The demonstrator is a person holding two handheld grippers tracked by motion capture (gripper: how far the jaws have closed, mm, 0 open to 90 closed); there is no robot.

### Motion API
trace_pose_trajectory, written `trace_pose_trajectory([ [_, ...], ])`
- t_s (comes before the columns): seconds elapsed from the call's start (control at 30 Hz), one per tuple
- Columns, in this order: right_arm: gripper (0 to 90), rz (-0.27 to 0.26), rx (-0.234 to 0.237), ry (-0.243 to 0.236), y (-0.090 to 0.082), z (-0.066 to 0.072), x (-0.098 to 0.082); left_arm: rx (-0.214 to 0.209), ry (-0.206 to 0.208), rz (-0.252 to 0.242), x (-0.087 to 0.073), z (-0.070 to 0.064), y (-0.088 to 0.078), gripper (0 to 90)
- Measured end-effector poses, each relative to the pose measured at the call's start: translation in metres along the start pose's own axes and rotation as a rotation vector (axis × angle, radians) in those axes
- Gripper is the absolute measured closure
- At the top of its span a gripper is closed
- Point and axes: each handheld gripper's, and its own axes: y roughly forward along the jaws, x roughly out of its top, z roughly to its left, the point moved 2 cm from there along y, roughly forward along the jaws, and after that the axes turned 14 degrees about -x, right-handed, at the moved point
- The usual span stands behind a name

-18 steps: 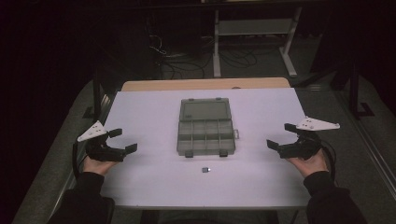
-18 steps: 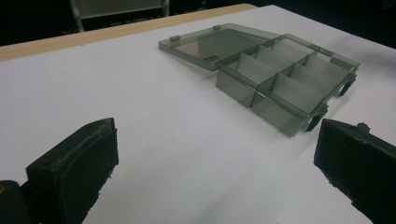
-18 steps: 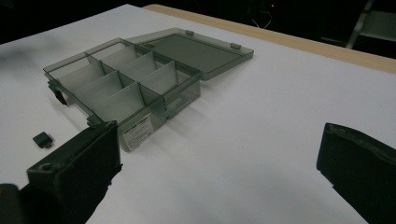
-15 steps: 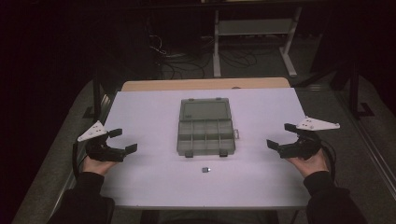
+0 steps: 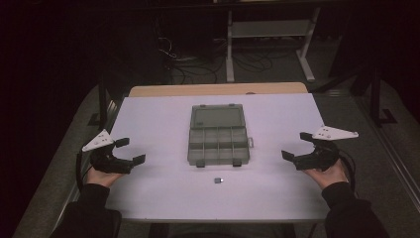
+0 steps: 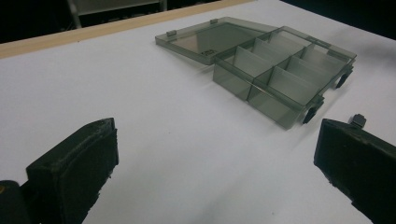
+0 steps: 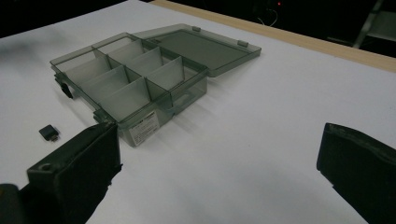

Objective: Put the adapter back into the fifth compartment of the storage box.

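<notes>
Organizer box (image 5: 218,135) sits mid-table (image 5: 148,198), lid open flat behind it; tiny dark part (image 5: 218,180) just in front. Left claw (image 5: 130,151) & right claw (image 5: 293,146) both released, well apart either side. We judge box light, stiff, slick plastic; grip side walls

We see dark sleeves (image 5: 89,208), a black left gripper (image 5: 126,151) and right gripper (image 5: 297,147), each with a pale three-cornered plate and a black cable.
</notes>
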Motion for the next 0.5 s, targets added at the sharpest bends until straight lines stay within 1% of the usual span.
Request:
trace_pose_trajectory([
  [0.2,0.0,-0.010,-0.001,0.006,-0.0019,-0.0013,0.0006,-0.005,0.007,0.011,0.0000,-0.0021,-0.0004,0.0],
  [0.5,0.0,-0.007,-0.002,-0.001,-0.0016,0.0000,0.0003,-0.019,0.044,0.052,0.0074,-0.0076,0.0016,0.0],
])
